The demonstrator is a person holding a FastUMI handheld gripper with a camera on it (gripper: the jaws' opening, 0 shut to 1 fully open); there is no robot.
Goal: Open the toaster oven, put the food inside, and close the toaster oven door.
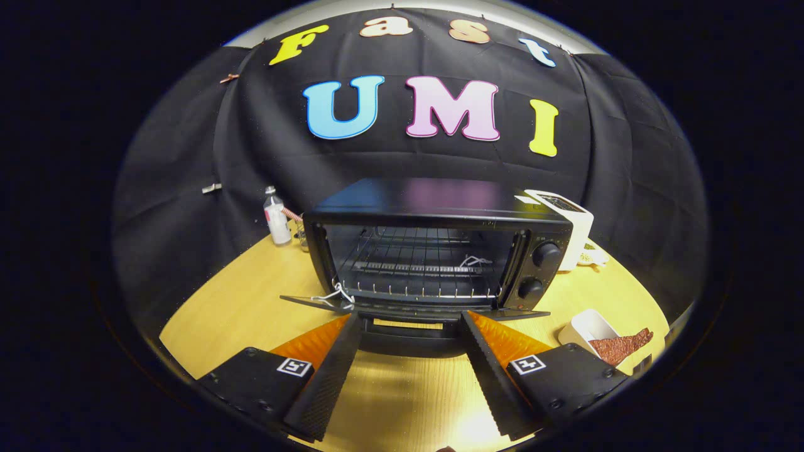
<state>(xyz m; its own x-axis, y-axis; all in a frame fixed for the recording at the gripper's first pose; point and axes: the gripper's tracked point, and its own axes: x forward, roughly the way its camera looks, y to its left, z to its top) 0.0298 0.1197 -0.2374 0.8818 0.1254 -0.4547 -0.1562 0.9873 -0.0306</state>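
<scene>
Two jaws are standing apart, gripping nothing, before the toaster oven [433, 251]. Its door [408, 307] is lying open just ahead; the food [619, 346] is waiting off to their right.

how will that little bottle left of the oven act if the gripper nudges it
The bottle is tall and narrow and stands upright, so it will probably tip rather than slide. It looks like light plastic, so it should move easily. Its round body would likely roll once down. The gripper is open, facing the toaster oven.

Black toaster oven [433, 251], pale wood-grain table [239, 301], white toaster [568, 220], white tray [587, 329] with reddish-brown food [619, 346].
</scene>
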